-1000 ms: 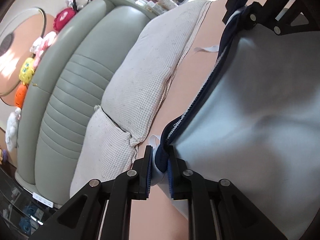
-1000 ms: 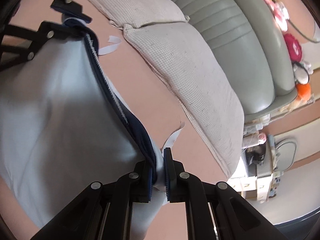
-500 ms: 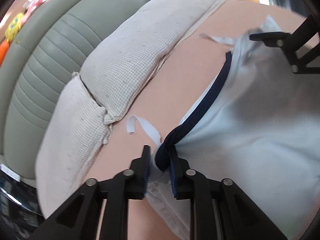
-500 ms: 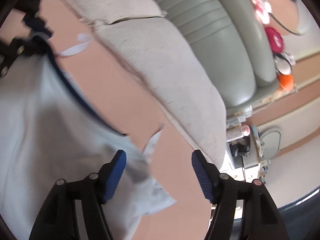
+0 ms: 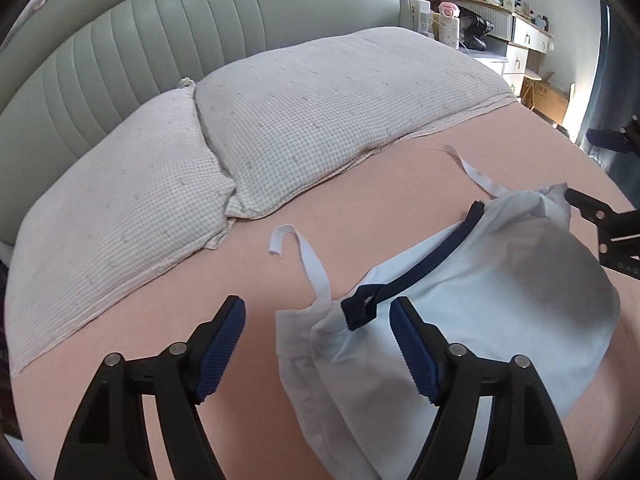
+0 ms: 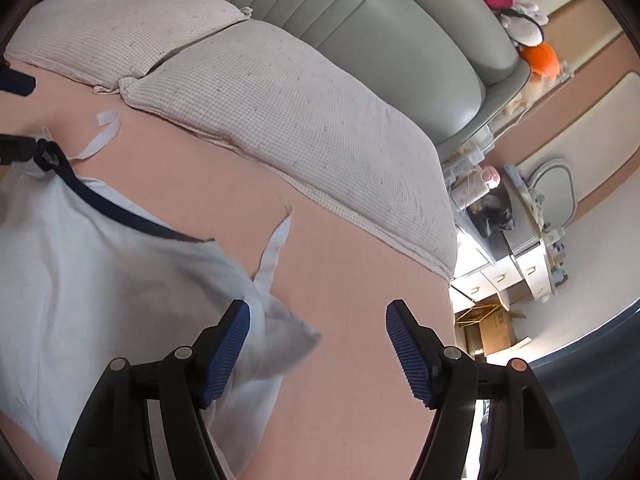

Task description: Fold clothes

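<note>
Two checked cream pillows leaned on a padded grey-green headboard at the head of a bed with a salmon-pink sheet. On that sheet lay a pale blue garment with a navy trim band and two white fabric ties; it was spread flat, below the pillows and apart from them. The left gripper, its jaws having just been opening, stood wide with the garment's navy-edged corner between its blue pads, untouched. The right gripper was likewise wide and held nothing, the garment's other corner lying loose beside its left finger.
</note>
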Available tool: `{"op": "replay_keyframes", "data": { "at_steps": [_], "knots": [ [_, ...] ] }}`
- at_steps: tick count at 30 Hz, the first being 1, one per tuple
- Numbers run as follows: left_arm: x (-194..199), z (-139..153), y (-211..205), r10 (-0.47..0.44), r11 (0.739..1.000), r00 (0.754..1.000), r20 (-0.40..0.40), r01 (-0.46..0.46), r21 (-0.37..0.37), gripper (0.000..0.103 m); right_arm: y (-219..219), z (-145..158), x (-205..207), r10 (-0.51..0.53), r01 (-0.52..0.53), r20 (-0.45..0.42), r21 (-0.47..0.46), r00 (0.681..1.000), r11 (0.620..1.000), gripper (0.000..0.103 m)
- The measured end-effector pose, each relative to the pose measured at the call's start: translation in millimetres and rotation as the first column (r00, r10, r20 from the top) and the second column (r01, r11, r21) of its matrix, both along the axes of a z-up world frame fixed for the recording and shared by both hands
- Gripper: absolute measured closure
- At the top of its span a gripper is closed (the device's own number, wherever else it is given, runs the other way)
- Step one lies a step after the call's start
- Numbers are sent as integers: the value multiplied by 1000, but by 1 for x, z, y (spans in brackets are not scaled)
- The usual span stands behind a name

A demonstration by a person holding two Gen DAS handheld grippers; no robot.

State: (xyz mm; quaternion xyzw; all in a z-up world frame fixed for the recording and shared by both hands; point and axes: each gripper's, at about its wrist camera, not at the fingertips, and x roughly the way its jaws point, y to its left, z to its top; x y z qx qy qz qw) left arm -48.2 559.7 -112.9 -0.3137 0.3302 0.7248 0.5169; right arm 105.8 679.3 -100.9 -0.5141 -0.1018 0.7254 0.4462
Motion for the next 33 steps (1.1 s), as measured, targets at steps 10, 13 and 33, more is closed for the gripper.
{"op": "replay_keyframes", "data": {
  "at_steps": [10, 13, 33],
  "knots": [
    [50, 1, -32, -150, 988, 968, -202, 141, -58, 27, -79, -26, 25, 203, -262, 284, 187, 937, 947, 27],
    [67, -2, -46, -197, 980, 946, -258, 179, -90, 27, -101, -34, 38, 217, -298, 335, 212, 917, 931, 27],
    [129, -32, -113, -227, 964, 936, -268, 178, -197, 27, -135, -45, 123, -121, 119, -26, -48, 992, 992, 27]
  ]
}}
